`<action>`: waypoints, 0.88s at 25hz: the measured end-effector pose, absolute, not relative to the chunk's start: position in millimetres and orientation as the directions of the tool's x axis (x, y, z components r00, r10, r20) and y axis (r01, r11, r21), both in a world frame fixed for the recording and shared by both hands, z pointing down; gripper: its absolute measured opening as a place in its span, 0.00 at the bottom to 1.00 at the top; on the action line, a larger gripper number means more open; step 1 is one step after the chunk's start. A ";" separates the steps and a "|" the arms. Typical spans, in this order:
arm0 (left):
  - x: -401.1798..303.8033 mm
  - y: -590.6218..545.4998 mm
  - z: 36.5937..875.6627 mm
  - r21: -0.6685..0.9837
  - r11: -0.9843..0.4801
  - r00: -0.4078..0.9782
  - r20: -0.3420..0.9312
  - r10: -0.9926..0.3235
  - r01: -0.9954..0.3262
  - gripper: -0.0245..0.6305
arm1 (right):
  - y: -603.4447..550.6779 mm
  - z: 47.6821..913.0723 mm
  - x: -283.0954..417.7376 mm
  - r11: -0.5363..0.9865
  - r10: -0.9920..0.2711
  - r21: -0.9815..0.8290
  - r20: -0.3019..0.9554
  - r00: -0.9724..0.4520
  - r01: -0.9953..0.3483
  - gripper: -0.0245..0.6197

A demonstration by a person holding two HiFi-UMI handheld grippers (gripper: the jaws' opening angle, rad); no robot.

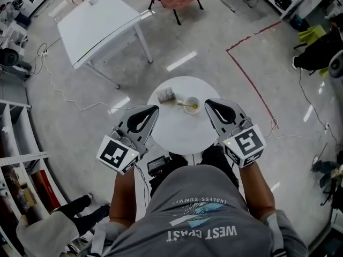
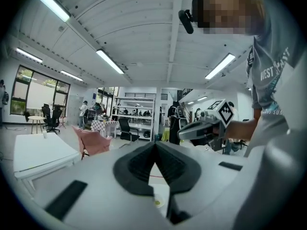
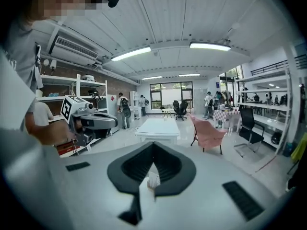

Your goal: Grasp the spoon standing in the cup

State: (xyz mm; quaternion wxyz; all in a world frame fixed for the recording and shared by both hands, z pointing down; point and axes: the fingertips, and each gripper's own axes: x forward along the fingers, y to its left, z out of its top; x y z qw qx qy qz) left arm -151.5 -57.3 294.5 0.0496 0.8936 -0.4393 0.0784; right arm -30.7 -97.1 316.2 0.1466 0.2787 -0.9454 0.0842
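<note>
rectangular table (image 1: 102, 20): white, noted at the upper left of the head view, well apart from the round table
left gripper (image 1: 154, 110): held over the left edge of the round table, marker cube toward the person; in the left gripper view the jaws are seen closed tip to tip, with nothing caught between them
round table (image 1: 182, 135): white, centred in front of the person, between the two grippers
box (image 1: 167, 95): small packet placed on the far left part of the round table, just beside the cup and apart from it; also glimpsed below the closed jaws in the right gripper view
cup (image 1: 193, 98): pale, set on the far part of the round table, right of the box
spoon (image 1: 188, 106): yellowish, seen in the cup, leaning toward the cup's left side; whether it stands upright cannot be told from the steep head view
spoon vs left gripper: the spoon is located ahead of and to the right of the left jaw tips, near but not touched
right gripper (image 1: 208, 103): held over the right edge of the round table; jaws seen pressed together in the right gripper view, nothing held
spoon vs right gripper: the spoon is located just to the left of the right jaw tips, nearer to them than to the left ones; no contact is observed with cup or spoon
red line (image 1: 249, 76): marked on the floor, right of the round table
</note>
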 end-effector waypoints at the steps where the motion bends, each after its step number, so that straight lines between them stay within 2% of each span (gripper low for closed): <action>1: -154.5 -59.3 294.8 0.024 -0.600 0.594 0.184 -0.783 -0.799 0.04 | -100.0 318.2 -34.2 0.836 -0.493 -0.079 0.330 -0.805 -0.544 0.04; 10: -167.3 -67.4 309.8 0.063 -0.476 0.478 0.217 -0.851 -0.877 0.04 | -127.7 343.8 -55.9 0.893 -0.371 -0.113 0.363 -0.855 -0.435 0.04; 22: -169.7 -82.9 339.3 0.103 -0.387 0.400 0.266 -0.877 -0.916 0.04 | -149.3 393.6 -70.2 0.923 -0.250 -0.163 0.432 -0.866 -0.348 0.04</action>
